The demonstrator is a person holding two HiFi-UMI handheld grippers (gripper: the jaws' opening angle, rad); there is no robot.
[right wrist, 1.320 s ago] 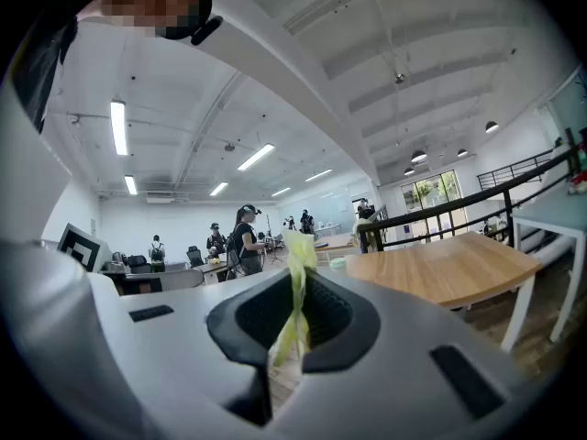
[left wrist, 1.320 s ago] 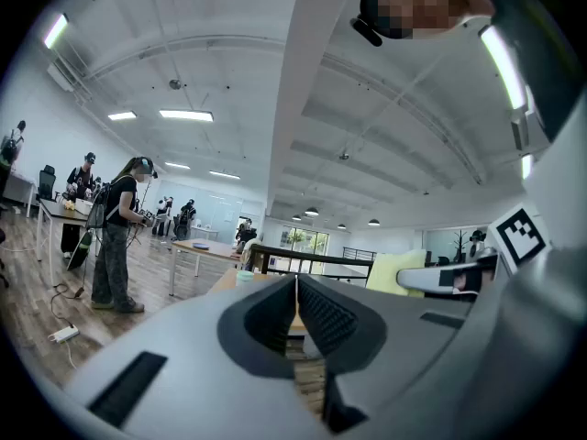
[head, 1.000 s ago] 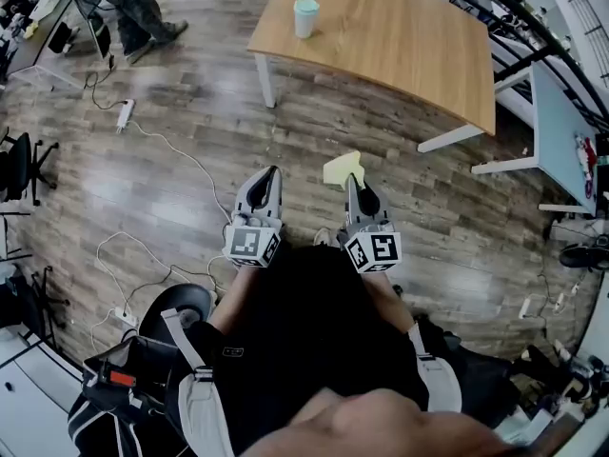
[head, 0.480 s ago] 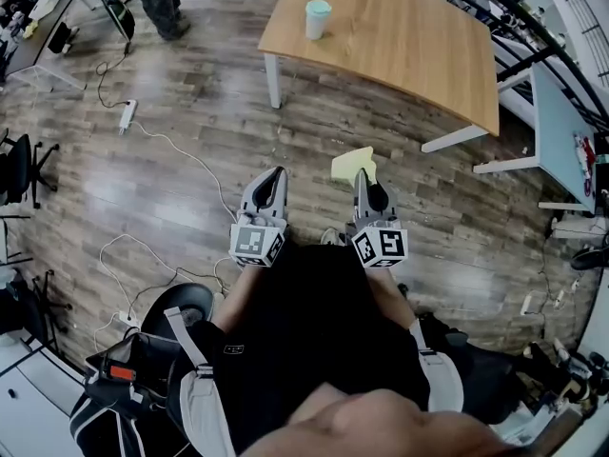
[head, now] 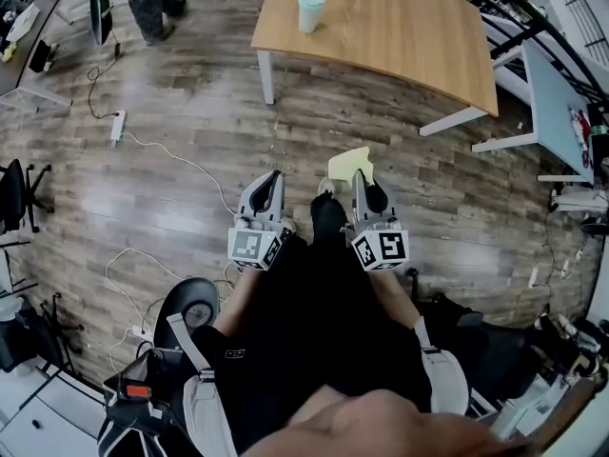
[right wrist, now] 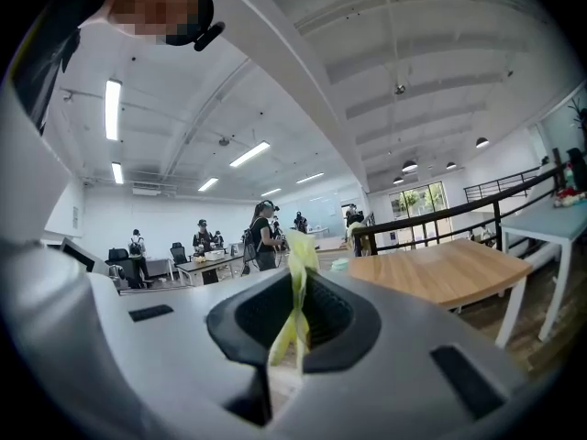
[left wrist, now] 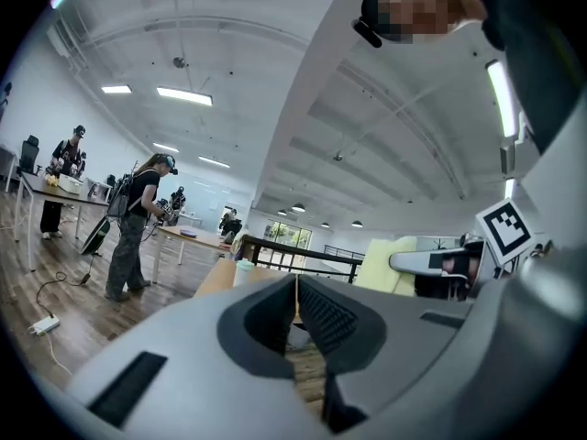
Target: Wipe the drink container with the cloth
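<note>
Standing position, wood floor (head: 171,160) underfoot, task not yet at the contact stage. The drink container (head: 310,11), a pale teal cup, stands upright near the near-left corner of the wooden table (head: 400,27), so its long axis is vertical. From the tongs it lies straight ahead and well apart, with open floor between. In the head view it falls between the lines of the two grippers, a little closer to the left one's line. The right gripper (head: 355,177) is clamped on the yellow cloth (head: 348,165), a fold of which sticks up and forward past the jaw tips. In the right gripper view the cup shows just to the right of that fold. The left gripper (head: 275,173) has its jaws pressed together with nothing between them. In the left gripper view the cup sits slightly left of the jaw line. Pose: both forearms bent and tucked close to the torso, grippers side by side at about waist level, jaws pointing forward toward the table, marker cubes facing up. Judgement: neither gripper is within reach of the cup. An approach to the table is needed first. The empty left gripper looks suited to steadying the cup while the right brings the cloth against its side.
</note>
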